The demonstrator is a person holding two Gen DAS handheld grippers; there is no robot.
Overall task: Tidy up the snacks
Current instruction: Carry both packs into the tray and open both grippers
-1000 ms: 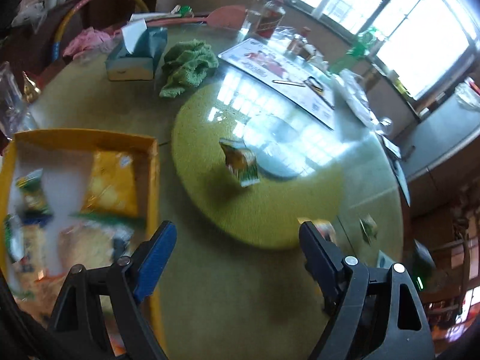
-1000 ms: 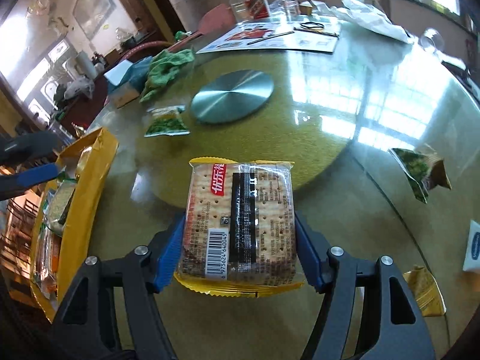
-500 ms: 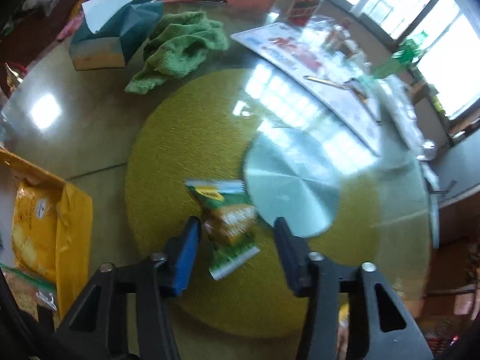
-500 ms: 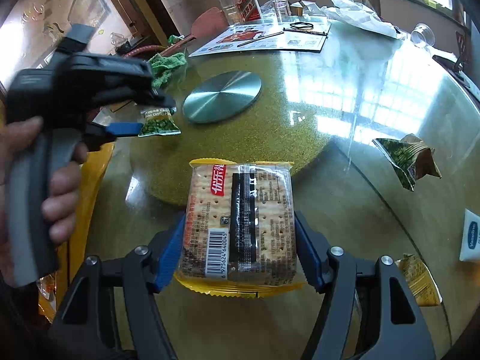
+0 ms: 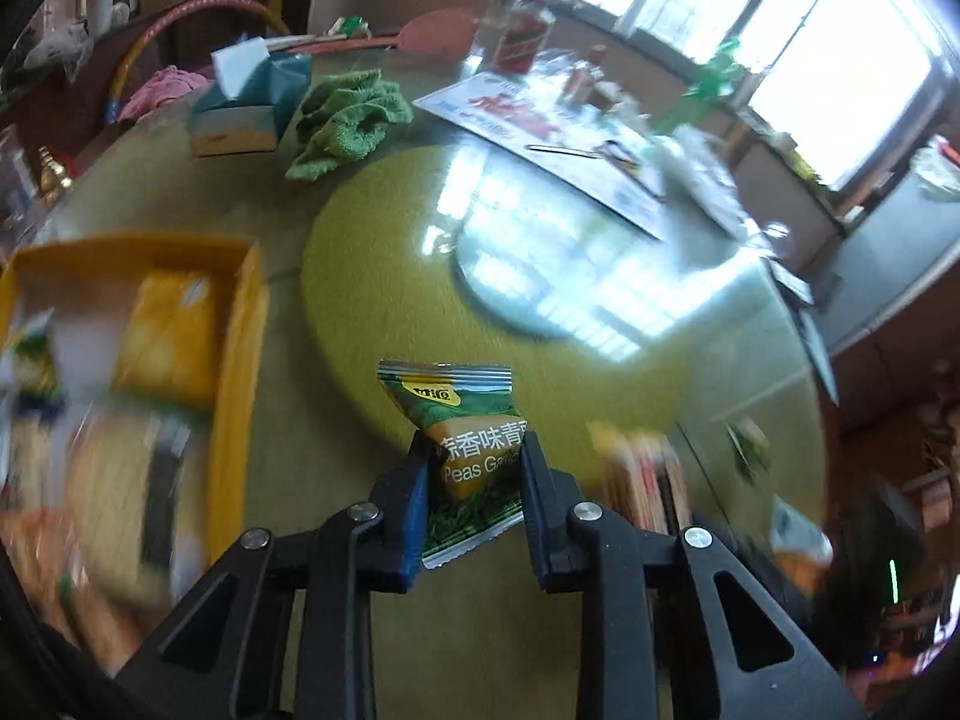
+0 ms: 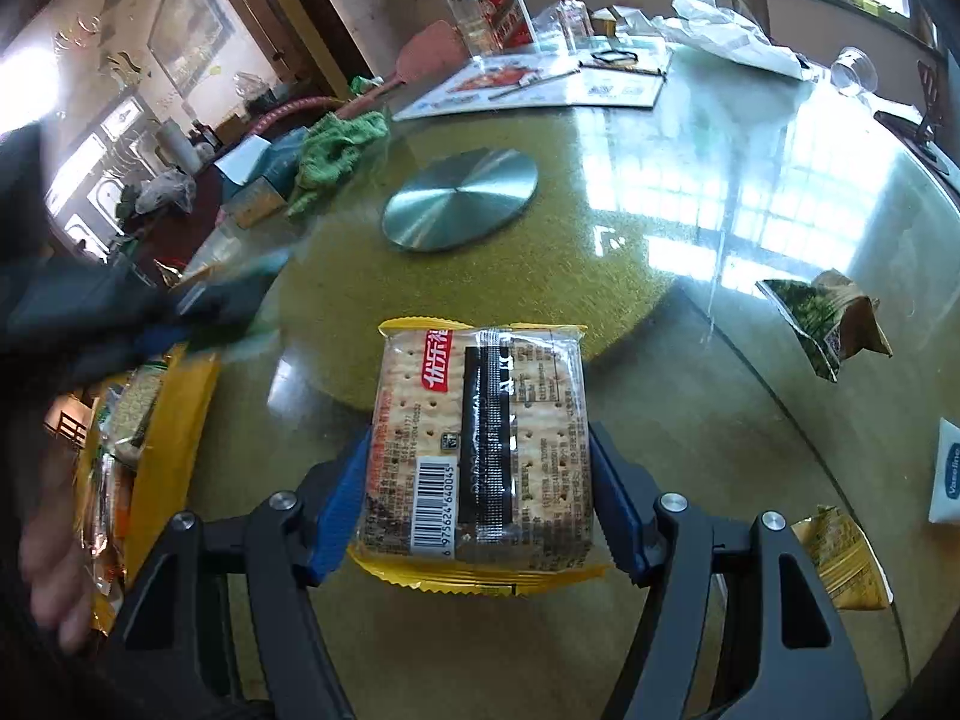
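In the left wrist view, my left gripper (image 5: 474,444) has its jaws closing on a green pea snack packet (image 5: 450,402). The pads pinch its lower half and it hangs above the glass table. A yellow box (image 5: 240,348) with several snack packs lies to the left of it. In the right wrist view, my right gripper (image 6: 480,450) is shut on a yellow-edged cracker pack (image 6: 474,390), held over the table's front. The yellow box (image 6: 174,396) shows at the left there, with the blurred left gripper (image 6: 150,324) above it.
A metal disc (image 6: 462,198) sits at the middle of the yellow-green turntable. A green packet (image 6: 822,318), a yellow packet (image 6: 840,564) and a white sachet (image 6: 948,468) lie on the glass at right. A green towel (image 5: 348,120), tissue box (image 5: 252,102) and bottles (image 6: 504,12) stand at the back.
My left gripper went out over the pea packet on the turntable, closed on it and swung back toward the yellow box with it. The right gripper kept still with the crackers.
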